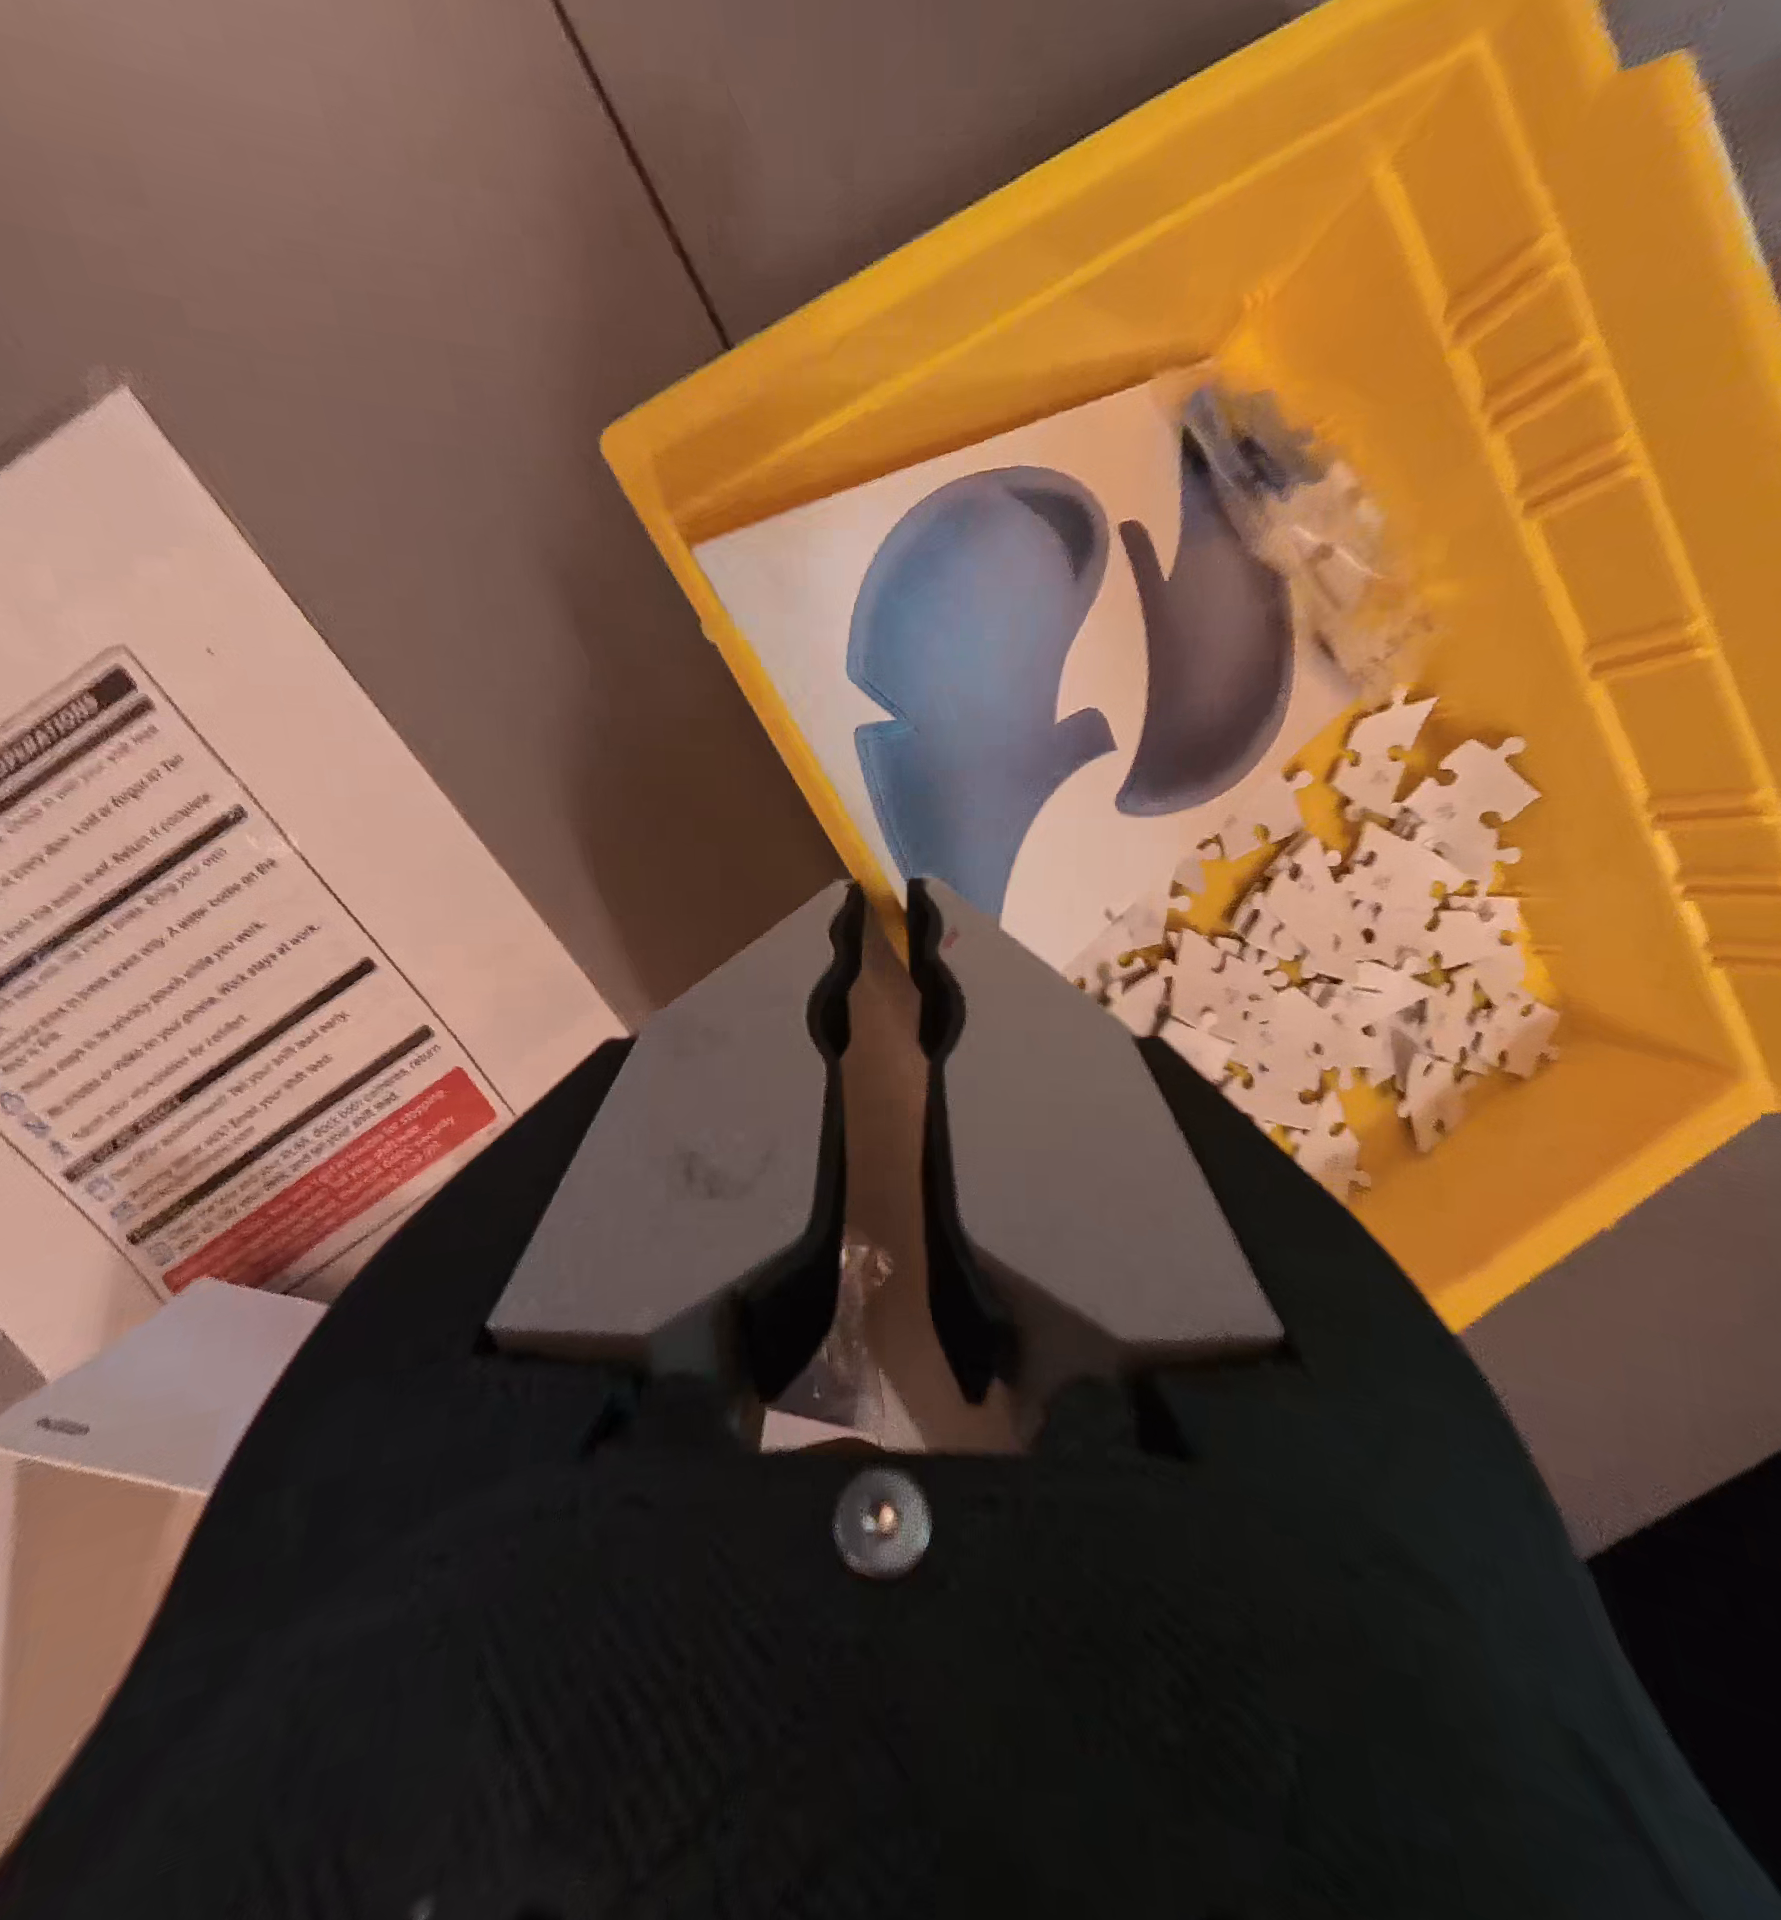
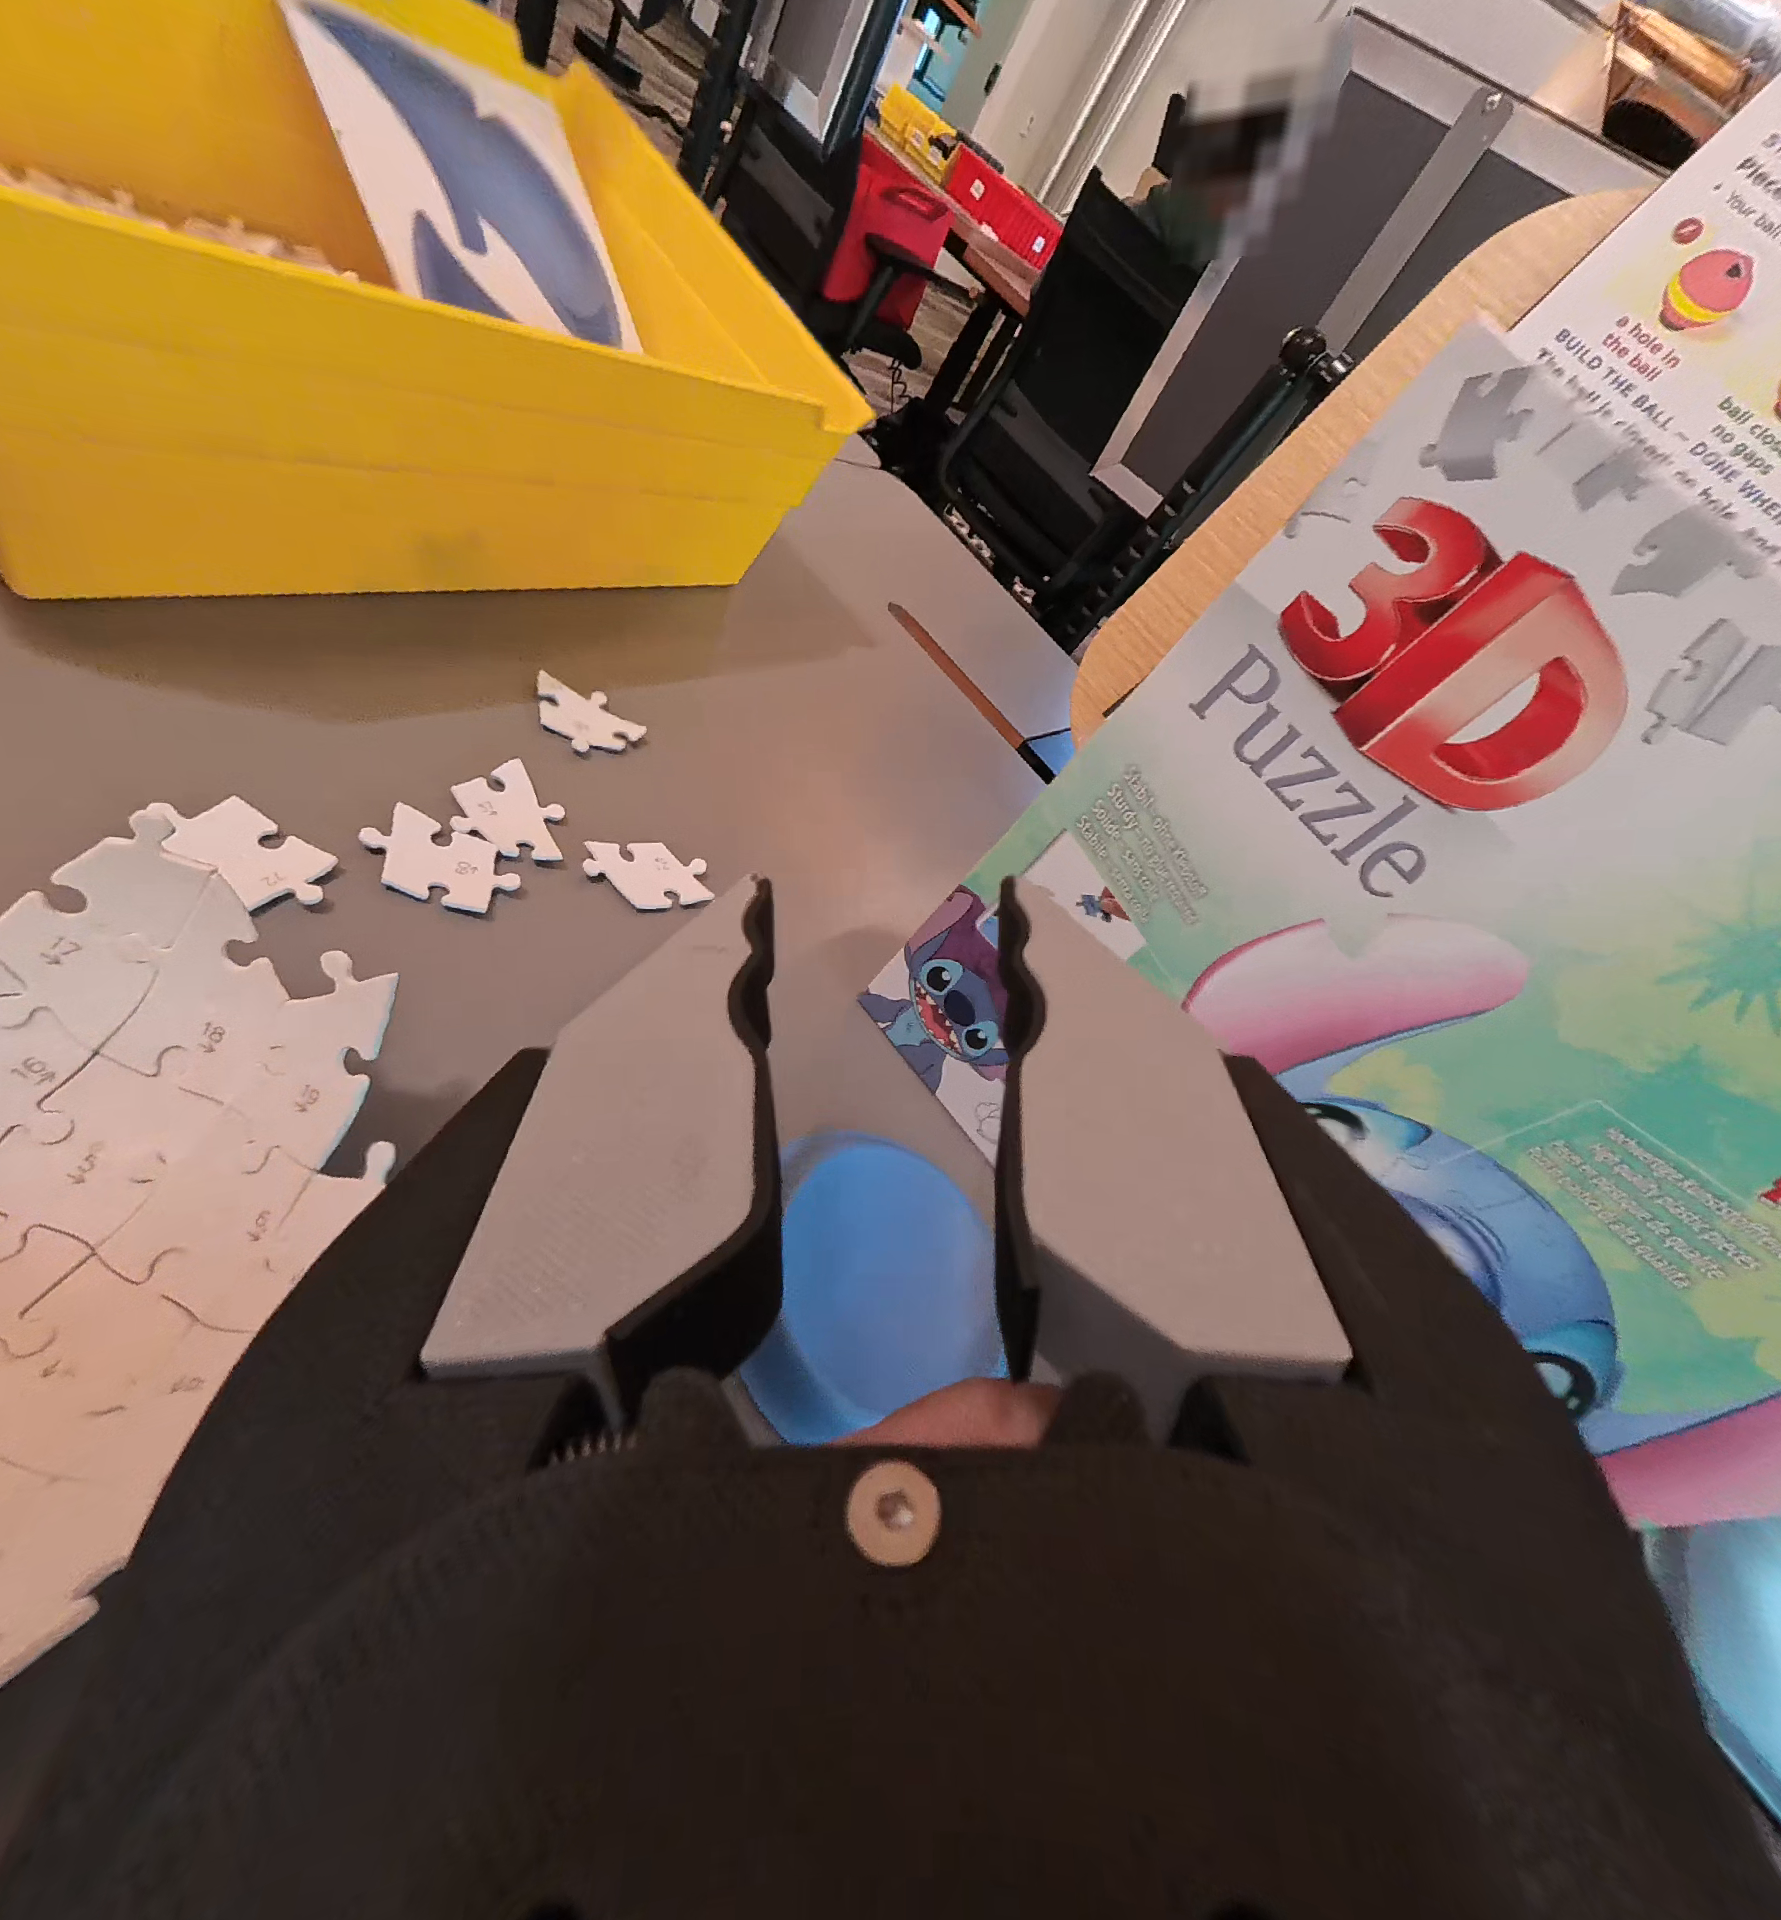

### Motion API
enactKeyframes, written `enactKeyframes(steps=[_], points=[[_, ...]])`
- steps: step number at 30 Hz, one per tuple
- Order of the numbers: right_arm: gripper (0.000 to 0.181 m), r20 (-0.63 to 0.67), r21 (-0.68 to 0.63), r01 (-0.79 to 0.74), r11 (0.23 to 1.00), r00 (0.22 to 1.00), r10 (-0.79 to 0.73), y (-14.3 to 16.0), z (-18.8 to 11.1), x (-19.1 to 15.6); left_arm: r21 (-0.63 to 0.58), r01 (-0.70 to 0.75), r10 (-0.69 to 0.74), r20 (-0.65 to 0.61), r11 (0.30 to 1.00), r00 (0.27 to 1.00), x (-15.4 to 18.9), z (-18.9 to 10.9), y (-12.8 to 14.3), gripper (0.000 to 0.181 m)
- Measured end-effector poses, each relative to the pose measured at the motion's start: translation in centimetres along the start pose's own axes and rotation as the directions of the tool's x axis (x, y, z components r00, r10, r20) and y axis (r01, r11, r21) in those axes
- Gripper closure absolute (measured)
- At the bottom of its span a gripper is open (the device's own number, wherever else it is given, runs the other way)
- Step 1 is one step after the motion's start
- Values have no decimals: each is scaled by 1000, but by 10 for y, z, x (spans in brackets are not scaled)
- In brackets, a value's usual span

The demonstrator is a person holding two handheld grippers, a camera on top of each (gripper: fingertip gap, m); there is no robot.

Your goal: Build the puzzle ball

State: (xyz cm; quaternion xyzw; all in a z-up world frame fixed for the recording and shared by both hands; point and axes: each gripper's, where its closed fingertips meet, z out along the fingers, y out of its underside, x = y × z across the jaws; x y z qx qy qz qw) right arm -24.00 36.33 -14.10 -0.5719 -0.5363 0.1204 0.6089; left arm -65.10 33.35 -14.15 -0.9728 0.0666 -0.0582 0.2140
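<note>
Both grippers idle over the puzzle
Your left gripper [image 1: 881,899] hung nearly closed, empty, above the yellow bin [image 1: 1644,644] of loose pieces [image 1: 1385,935]; your right gripper [image 2: 881,914] stood parted, empty, beside the joined shell [image 2: 107,1143]

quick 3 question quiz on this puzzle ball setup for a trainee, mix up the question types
1. True or false: the yellow bin holds a heap of loose puzzle pieces.
2. In the right wrist view, what lies on the grey table left of the right gripper? A) a finished ball B) a joined curved section C) scissors
3. Fill in: the left gripper has its jaws nearly ____.

Key: 1 true; 2 B; 3 closed
</note>
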Motion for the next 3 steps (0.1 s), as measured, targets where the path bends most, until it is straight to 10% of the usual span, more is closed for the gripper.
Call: enactKeyframes(steps=[3], points=[[138, 48, -27, -24, 999, 999, 26, 8, 7, -8, 34, -48, 47, 9, 998, 999, 9, -5, -13, 176]])
